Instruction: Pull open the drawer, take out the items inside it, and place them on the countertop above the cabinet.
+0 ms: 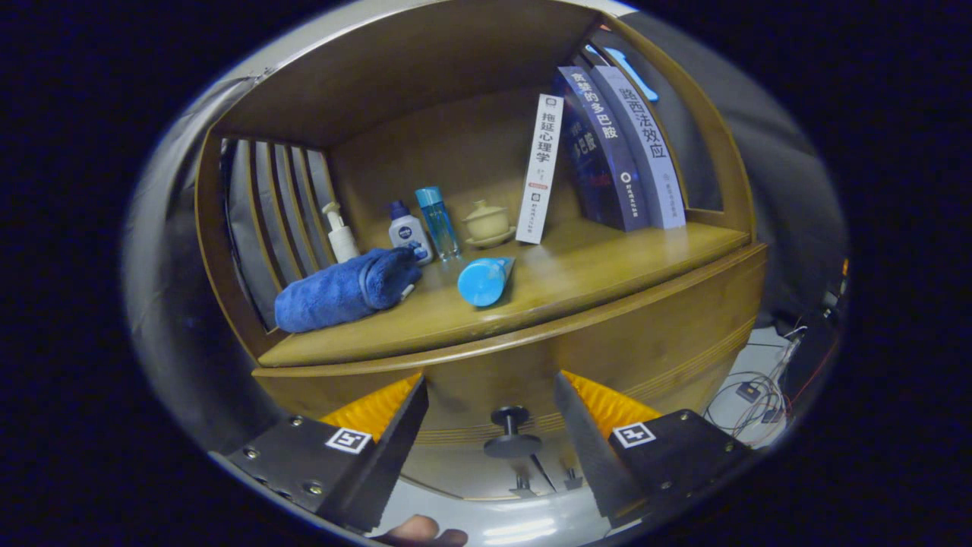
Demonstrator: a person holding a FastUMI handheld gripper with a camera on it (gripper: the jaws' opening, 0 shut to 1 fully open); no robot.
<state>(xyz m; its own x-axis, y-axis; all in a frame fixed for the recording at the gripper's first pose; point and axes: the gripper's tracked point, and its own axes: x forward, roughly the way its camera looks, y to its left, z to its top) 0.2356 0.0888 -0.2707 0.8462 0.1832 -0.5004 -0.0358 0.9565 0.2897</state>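
Observation:
A wooden cabinet stands ahead, its drawer front (668, 334) closed under the countertop (607, 266). A dark round knob (509, 430) sticks out of the drawer front. My gripper (490, 414) is open, and the knob sits between its two fingers (395, 441), with a gap on each side. On the countertop lie a rolled blue towel (345, 290) at the left and a blue tube (484, 279) on its side near the middle.
At the back of the shelf stand a pump bottle (340, 234), a small white bottle (408, 232), a clear blue bottle (438, 221), a lidded ceramic cup (487, 222) and three books (600, 159). Cables (759, 395) lie on the floor at the right.

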